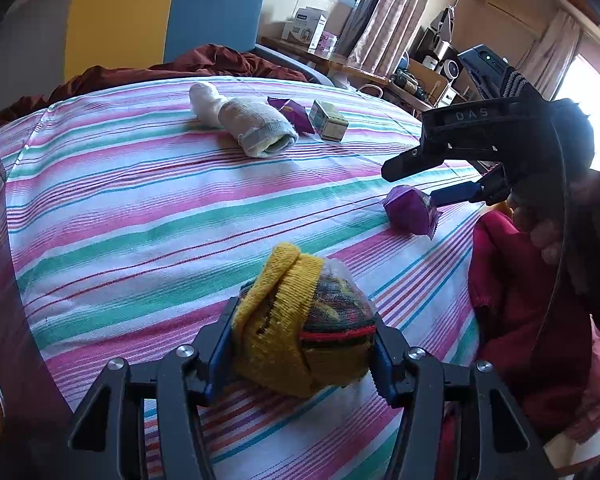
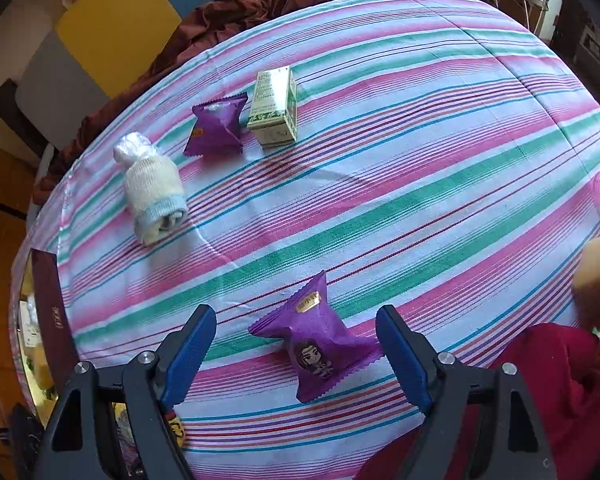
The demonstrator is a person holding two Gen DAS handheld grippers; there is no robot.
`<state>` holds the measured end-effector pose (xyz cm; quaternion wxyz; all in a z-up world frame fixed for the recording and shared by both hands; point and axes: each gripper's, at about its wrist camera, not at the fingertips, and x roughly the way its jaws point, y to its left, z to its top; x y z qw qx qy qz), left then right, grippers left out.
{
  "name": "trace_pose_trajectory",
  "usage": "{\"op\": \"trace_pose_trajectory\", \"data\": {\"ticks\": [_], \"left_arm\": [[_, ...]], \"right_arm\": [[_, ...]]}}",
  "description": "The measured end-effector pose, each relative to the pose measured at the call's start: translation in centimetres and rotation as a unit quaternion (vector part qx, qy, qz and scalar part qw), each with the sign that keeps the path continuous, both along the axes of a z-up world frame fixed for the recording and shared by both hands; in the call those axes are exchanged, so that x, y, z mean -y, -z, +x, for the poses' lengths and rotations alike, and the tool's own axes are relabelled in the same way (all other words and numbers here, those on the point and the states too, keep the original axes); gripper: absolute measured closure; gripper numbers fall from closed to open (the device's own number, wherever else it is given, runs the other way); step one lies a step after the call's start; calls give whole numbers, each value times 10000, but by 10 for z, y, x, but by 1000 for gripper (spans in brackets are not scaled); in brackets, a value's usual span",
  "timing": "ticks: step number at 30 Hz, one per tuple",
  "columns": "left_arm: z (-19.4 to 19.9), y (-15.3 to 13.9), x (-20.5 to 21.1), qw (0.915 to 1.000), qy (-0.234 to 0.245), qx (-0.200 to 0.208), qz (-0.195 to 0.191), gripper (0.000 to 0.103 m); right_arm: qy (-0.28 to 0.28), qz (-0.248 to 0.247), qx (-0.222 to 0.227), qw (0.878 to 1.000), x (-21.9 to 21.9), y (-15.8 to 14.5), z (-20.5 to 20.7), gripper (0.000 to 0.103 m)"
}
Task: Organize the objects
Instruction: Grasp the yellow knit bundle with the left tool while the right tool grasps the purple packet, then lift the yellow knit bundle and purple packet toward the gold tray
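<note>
Covering the table, the striped cloth (image 2: pixel 420 160) lay flat; the left gripper (image 1: pixel 304 344) pinched a sock bundle (image 1: pixel 300 320) near its front edge, while the right gripper (image 2: pixel 296 354), spread wide, should have closed squarely on the purple packet (image 2: pixel 316 344).

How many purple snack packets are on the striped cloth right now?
2. One purple foil snack packet lies between the open fingers of the right gripper, untouched. The other purple packet lies farther off, beside the small green-and-cream carton. Others may lie out of view.
</note>
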<state>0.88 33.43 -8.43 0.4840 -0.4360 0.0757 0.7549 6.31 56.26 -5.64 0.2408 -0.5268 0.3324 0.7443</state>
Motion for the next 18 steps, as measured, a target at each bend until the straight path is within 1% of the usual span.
{"op": "trace_pose_trajectory", "data": {"ticks": [4,6,7,8,9,10,11,12,13,14,18], "left_arm": [[-1,0,3,10000,-24,38,25,44],[-1,0,4,10000,-35,39,18,44],[-2,0,4,10000,-40,46,18,44],[-2,0,5,10000,-45,54,21,44],[-2,0,6,10000,-49,62,25,44],[-3,0,6,10000,-53,67,27,44],[-3,1,7,10000,-56,65,28,44],[-3,1,8,10000,-56,61,30,44],[-3,1,8,10000,-59,59,34,44],[-3,1,8,10000,-64,56,38,44],[-1,0,8,10000,-73,4,24,44]], "right_arm": [[76,-109,41,9999,-3,4,5,20],[1,-181,148,9997,-2,7,3,20],[-88,-131,288,9995,2,8,1,26],[-246,-17,475,9986,7,9,-4,37],[-436,107,680,9967,13,11,-10,42],[-634,221,908,9936,19,15,-16,51],[-743,305,1098,9907,24,19,-21,56],[-765,365,1184,9893,26,20,-23,58],[-739,384,1156,9898,26,20,-23,62],[-712,387,1111,9905,26,19,-23,67],[-722,482,1089,9903,30,19,-25,68]]}}
